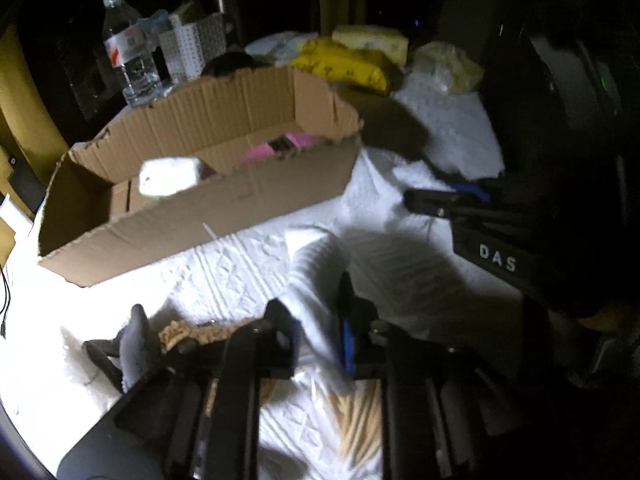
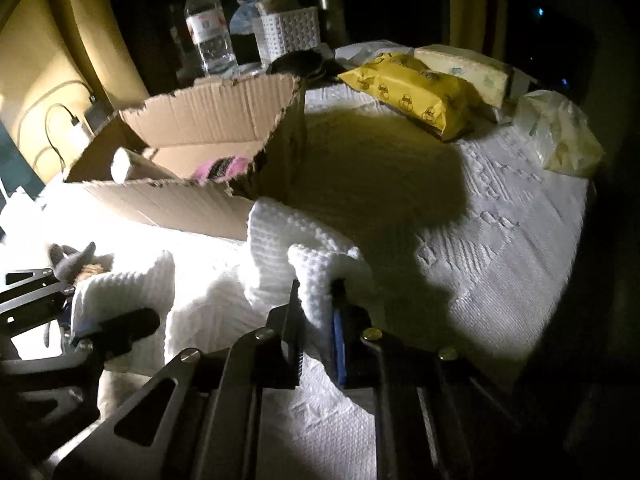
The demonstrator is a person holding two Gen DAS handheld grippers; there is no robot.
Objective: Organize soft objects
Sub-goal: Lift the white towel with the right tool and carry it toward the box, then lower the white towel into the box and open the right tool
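A white waffle-weave cloth (image 2: 280,240) lies bunched on the white-covered table (image 2: 500,240). My right gripper (image 2: 316,340) is shut on one fold of it, the fabric pinched between the black finger and the blue pad. My left gripper (image 1: 316,340) is shut on another fold of the cloth (image 1: 316,280); the right wrist view shows it at the left (image 2: 86,330). The right gripper (image 1: 424,200) reaches in from the right in the left wrist view. An open cardboard box (image 1: 200,208) behind holds a white roll (image 1: 168,176) and a pink item (image 1: 276,148).
A grey soft item (image 1: 134,344) and a tan fuzzy one (image 1: 180,330) lie left of my left gripper. At the back stand a water bottle (image 2: 208,28), a white basket (image 2: 290,32), a yellow pack (image 2: 416,92) and pale tissue packs (image 2: 560,136).
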